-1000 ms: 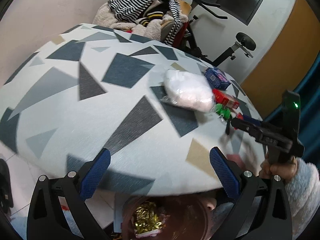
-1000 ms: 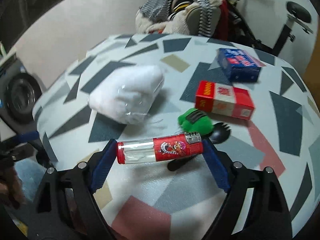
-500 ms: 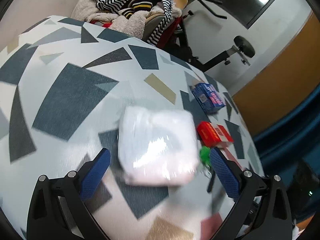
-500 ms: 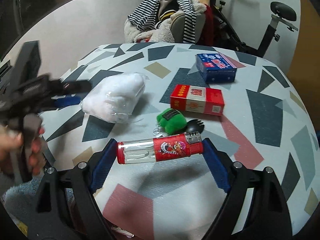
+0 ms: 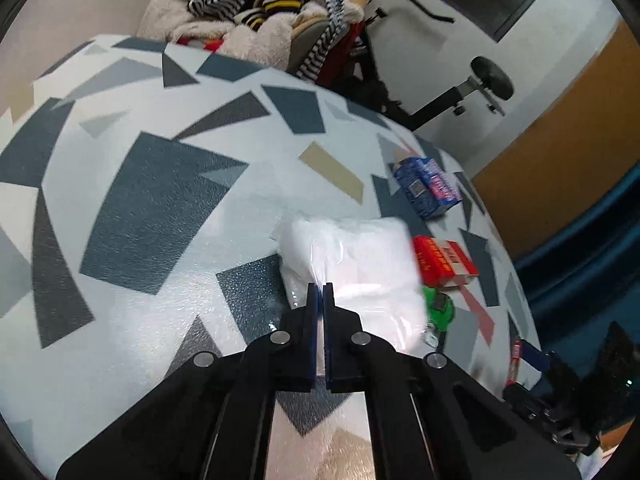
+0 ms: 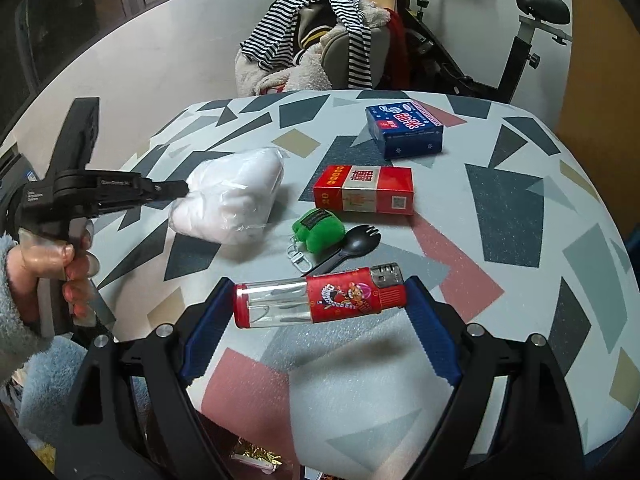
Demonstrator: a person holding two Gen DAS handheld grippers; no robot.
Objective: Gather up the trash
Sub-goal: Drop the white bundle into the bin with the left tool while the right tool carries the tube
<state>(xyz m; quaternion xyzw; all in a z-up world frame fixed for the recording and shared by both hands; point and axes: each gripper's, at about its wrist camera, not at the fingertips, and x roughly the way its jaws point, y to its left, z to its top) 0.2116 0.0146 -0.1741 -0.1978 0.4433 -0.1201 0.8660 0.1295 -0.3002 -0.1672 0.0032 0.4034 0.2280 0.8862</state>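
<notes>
while the left gripper (image 5: 319, 292) had its blue pads pressed together on a thin fold of clear film at the near edge of the white plastic bag (image 5: 360, 264), the bag sat on the patterned table (image 5: 152, 208), just beside the red box (image 5: 444, 260). the right gripper (image 6: 316, 300) stood wide, its ribbed pads bearing on both ends of a lighter (image 6: 320, 296), held crosswise above the tabletop. this looked like the pick-up step for the bag, with the lighter already in hand. next would likely come a lift and a carry off the table, gently, since only a pinch of slippery film was caught and it could slide out or tear. the bag seemed soft, puffy and crinkly; the lighter was hard, half clear, half red-labelled with a metal cap; the blue box (image 6: 404, 128) was stiff card.
</notes>
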